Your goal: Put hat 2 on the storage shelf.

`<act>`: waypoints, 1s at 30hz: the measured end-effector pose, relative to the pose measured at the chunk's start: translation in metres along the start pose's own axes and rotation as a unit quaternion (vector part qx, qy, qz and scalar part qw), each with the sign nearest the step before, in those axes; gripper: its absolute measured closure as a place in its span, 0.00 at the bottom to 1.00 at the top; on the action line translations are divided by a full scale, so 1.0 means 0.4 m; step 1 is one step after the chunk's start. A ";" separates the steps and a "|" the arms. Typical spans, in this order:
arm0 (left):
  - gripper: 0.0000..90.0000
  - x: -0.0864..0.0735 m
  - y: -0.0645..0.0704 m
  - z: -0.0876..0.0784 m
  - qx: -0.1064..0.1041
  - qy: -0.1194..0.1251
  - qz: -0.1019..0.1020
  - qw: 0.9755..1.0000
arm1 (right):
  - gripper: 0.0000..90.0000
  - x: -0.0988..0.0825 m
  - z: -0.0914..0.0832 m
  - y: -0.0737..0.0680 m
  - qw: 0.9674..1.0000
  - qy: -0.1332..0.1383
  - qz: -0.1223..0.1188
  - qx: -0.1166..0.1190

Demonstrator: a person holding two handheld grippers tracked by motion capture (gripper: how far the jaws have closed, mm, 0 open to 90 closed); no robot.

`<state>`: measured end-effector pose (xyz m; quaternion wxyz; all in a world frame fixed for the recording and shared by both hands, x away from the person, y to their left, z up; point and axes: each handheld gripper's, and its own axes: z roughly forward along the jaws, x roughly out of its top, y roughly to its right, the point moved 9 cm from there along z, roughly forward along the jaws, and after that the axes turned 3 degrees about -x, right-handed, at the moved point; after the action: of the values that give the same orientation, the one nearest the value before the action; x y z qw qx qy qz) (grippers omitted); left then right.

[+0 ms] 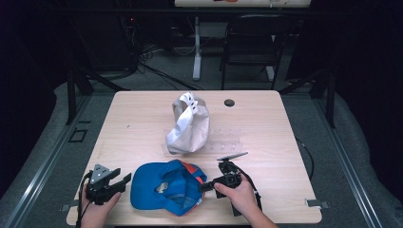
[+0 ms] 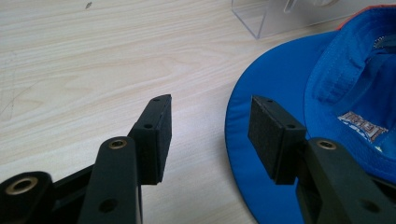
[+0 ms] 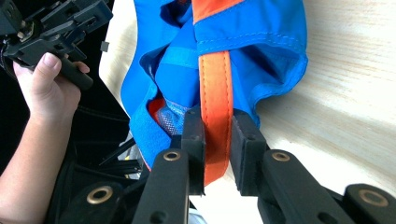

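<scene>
A blue cap [image 1: 161, 187] lies upside down near the table's front edge, its inside label facing up. An orange strap [image 3: 215, 88] runs across its back opening. My right gripper [image 1: 202, 186] comes at the cap from the right, and in the right gripper view this gripper [image 3: 217, 135] is shut on the strap, one pad against each side. My left gripper [image 1: 124, 180] rests just left of the brim. In the left gripper view it [image 2: 210, 126] stands open, and the edge of the blue brim [image 2: 280, 74] lies by its right jaw without touching it.
A beige cap [image 1: 190, 126] sits on a clear acrylic stand [image 1: 228, 140] at the table's middle. A small black disc [image 1: 229, 102] lies at the back. A dark chair [image 1: 252, 42] stands behind the wooden table [image 1: 133, 123].
</scene>
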<state>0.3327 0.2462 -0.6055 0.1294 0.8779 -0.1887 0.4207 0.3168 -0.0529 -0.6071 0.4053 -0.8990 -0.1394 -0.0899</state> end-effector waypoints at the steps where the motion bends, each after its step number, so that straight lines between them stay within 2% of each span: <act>1: 0.56 0.000 0.000 0.000 0.000 0.000 0.000 1.000 | 0.86 0.001 -0.005 -0.001 1.000 -0.002 -0.003 0.002; 6: 0.56 0.012 0.007 0.014 -0.007 0.002 0.006 1.000 | 0.86 0.015 -0.040 -0.013 1.000 -0.003 0.003 -0.002; 9: 0.56 0.019 0.013 0.021 -0.013 0.001 0.009 1.000 | 0.86 0.023 -0.066 -0.016 1.000 -0.005 0.000 -0.017; 11: 0.56 0.024 0.016 0.026 -0.016 0.003 0.011 1.000 | 0.86 0.028 -0.082 -0.020 1.000 -0.007 -0.003 -0.019; 16: 0.56 0.034 0.024 0.037 -0.023 -0.002 0.017 1.000 | 0.86 0.035 -0.120 -0.021 0.999 -0.010 -0.005 -0.049; 17: 0.56 0.034 0.024 0.037 -0.023 -0.002 0.017 1.000 | 0.86 0.035 -0.120 -0.021 0.999 -0.010 -0.005 -0.049; 18: 0.56 0.039 0.028 0.042 -0.026 0.000 0.019 0.999 | 0.86 0.034 -0.133 -0.024 0.998 -0.015 0.000 -0.060; 19: 0.56 0.041 0.030 0.046 -0.026 0.003 0.020 0.999 | 0.86 0.033 -0.141 -0.023 0.998 -0.021 -0.005 -0.066; 23: 0.56 0.044 0.035 0.052 -0.030 -0.002 0.024 0.999 | 0.86 0.038 -0.167 -0.039 0.998 -0.028 0.015 -0.054; 24: 0.56 0.046 0.036 0.055 -0.030 0.002 0.024 0.999 | 0.86 0.040 -0.174 -0.040 0.998 -0.034 0.011 -0.059; 25: 0.56 0.047 0.036 0.055 -0.031 0.003 0.025 0.999 | 0.86 0.044 -0.177 -0.047 0.998 -0.029 0.020 -0.054; 26: 0.56 0.047 0.036 0.056 -0.031 0.004 0.025 0.999 | 0.86 0.046 -0.182 -0.051 0.998 -0.033 0.016 -0.047; 27: 0.56 0.048 0.036 0.056 -0.031 0.004 0.025 0.999 | 0.86 0.054 -0.183 -0.057 0.999 -0.021 0.013 -0.039; 29: 0.56 0.048 0.036 0.056 -0.031 0.004 0.025 0.999 | 0.86 0.065 -0.188 -0.075 0.999 -0.008 0.033 -0.022; 30: 0.56 0.047 0.035 0.055 -0.030 0.003 0.024 0.999 | 0.86 0.066 -0.195 -0.079 0.999 -0.016 0.026 -0.011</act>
<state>0.3525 0.2209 -0.6030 0.1463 0.8672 -0.2224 0.4208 0.3277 -0.0870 -0.5264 0.3950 -0.9083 -0.1213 -0.0660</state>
